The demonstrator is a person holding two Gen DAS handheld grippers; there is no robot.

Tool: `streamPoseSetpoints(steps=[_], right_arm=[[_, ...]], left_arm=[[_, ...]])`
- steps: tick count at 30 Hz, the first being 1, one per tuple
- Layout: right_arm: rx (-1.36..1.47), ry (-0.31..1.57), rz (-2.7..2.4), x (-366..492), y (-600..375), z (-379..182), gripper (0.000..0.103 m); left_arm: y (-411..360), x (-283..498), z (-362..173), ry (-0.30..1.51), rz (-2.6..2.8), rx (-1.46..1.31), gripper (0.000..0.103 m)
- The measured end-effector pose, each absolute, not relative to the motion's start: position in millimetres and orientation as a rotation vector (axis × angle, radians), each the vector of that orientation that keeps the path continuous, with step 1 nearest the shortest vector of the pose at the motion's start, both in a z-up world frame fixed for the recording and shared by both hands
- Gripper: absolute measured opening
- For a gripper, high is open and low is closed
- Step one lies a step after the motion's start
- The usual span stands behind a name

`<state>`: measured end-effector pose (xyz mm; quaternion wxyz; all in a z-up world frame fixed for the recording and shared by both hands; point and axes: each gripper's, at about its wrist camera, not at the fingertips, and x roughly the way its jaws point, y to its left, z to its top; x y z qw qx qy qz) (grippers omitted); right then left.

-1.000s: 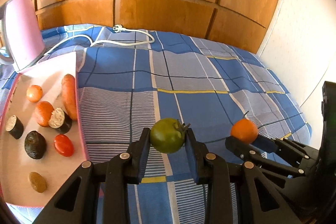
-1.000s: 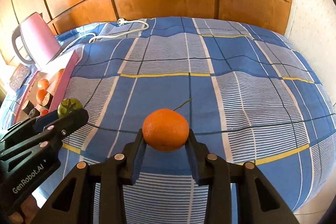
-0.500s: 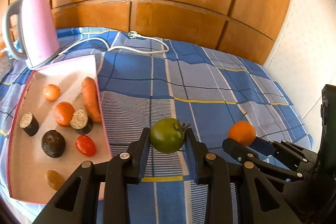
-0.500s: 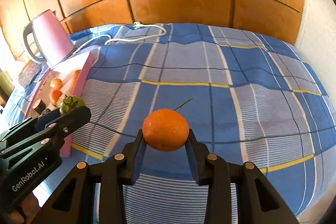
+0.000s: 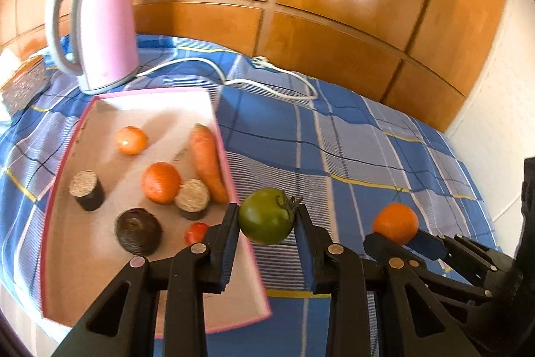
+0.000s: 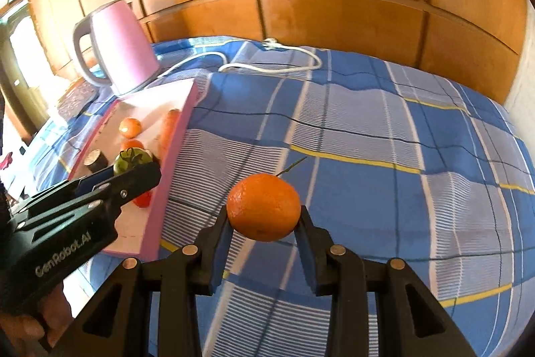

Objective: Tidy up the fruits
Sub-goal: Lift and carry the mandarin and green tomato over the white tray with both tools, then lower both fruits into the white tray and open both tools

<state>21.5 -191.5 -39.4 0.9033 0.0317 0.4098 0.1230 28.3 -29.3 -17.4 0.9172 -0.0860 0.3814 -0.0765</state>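
My left gripper (image 5: 266, 216) is shut on a green tomato (image 5: 265, 215), held in the air just over the right rim of the pink tray (image 5: 245, 243). My right gripper (image 6: 264, 212) is shut on an orange (image 6: 264, 211), held above the blue checked cloth to the right of the tray (image 6: 167, 169). The orange also shows in the left wrist view (image 5: 395, 222), and the green tomato in the right wrist view (image 6: 131, 159). The tray holds a carrot (image 5: 207, 161), two oranges (image 5: 160, 182), a red tomato (image 5: 195, 231), a dark avocado (image 5: 138, 231) and two dark cut rolls (image 5: 87, 191).
A pink kettle (image 5: 97, 29) stands behind the tray, its white cord (image 5: 267, 79) trailing across the cloth. A dark patterned box (image 5: 23, 86) lies at far left. Wooden panels (image 5: 301, 5) back the bed; a white wall (image 5: 501, 96) is at right.
Both grippers have moved left toward the tray, each still holding its fruit. The green tomato now hangs over the tray's right rim; the kettle has come fully into view.
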Motion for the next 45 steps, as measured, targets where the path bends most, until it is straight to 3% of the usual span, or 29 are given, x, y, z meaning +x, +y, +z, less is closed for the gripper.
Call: streamPoseSetpoints(steps=[21,45], right_arm=[[0.002,0.818,0.461,38.5,-113.0,-24.8,0.037],[-0.012,0.823,0.570,79.8,-54.5,-14.1,0.037]], left_arm=[[59.8,23.4,-13.7,0.763,0.053,-0.257,0.033],[87.8,32.9,-28.7,0.797,0.083,-0.291,0.033]])
